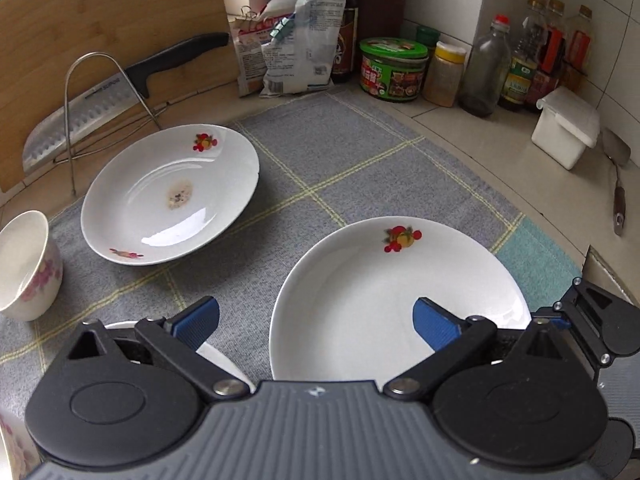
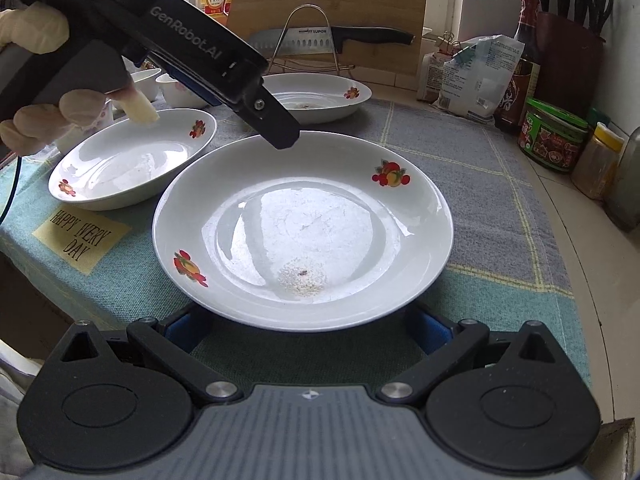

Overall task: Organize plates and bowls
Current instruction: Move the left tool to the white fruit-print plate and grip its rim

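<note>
Three white plates with fruit prints lie on a grey checked cloth (image 1: 340, 148). In the left wrist view my left gripper (image 1: 316, 322) is open and empty, its right finger over the near plate (image 1: 380, 292); a second plate (image 1: 172, 192) lies farther left and a floral bowl (image 1: 28, 264) stands at the left edge. In the right wrist view my right gripper (image 2: 304, 328) is open at the near rim of the middle plate (image 2: 304, 224), its blue pads under the rim's sides. Another plate (image 2: 132, 160) lies to the left and the far plate (image 2: 320, 94) behind. The left gripper's body (image 2: 208, 64) hovers above.
A wire rack (image 1: 104, 108) with a knife (image 1: 120, 88) leans on a cutting board (image 1: 100, 20) at the back left. Packets (image 1: 288, 44), jars and bottles (image 1: 484, 68) line the back wall. A white box (image 1: 566, 128) sits right. Small bowls (image 2: 160, 84) stand far left.
</note>
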Motion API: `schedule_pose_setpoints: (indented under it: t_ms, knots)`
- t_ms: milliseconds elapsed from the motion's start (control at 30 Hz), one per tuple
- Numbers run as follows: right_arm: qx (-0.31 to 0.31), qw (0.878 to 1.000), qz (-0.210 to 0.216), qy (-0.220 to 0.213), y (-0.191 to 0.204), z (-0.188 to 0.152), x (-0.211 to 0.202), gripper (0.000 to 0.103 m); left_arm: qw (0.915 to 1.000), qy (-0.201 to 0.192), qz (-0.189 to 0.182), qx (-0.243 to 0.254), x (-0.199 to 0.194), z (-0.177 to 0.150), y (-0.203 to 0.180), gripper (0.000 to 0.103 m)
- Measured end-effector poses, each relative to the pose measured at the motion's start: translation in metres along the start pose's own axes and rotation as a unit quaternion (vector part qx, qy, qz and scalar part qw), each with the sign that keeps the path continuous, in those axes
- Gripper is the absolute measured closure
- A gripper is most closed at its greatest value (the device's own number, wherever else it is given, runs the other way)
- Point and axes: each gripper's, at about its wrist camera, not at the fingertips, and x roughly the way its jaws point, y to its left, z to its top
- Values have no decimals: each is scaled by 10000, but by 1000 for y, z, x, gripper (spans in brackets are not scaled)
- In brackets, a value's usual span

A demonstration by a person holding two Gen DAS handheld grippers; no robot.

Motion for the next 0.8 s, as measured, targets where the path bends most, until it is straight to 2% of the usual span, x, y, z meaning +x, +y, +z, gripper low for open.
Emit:
schedule_pose_setpoints:
  t_ms: [133, 433, 600, 800]
  knots:
    - [32, 10000, -30, 86, 0, 3, 0, 0, 9986, 296, -395, 191, 22, 6, 5, 1]
    - [167, 9996, -172, 170, 2, 7, 3, 0, 9896, 760, -961, 753, 54, 13, 5, 1]
    - [285, 9989, -298, 207, 6, 6, 2, 0, 9872, 835, -960, 964, 59, 17, 2, 1]
    - [265, 9988, -291, 288, 5, 8, 2, 0, 9893, 910, -753, 860, 65, 23, 1, 0]
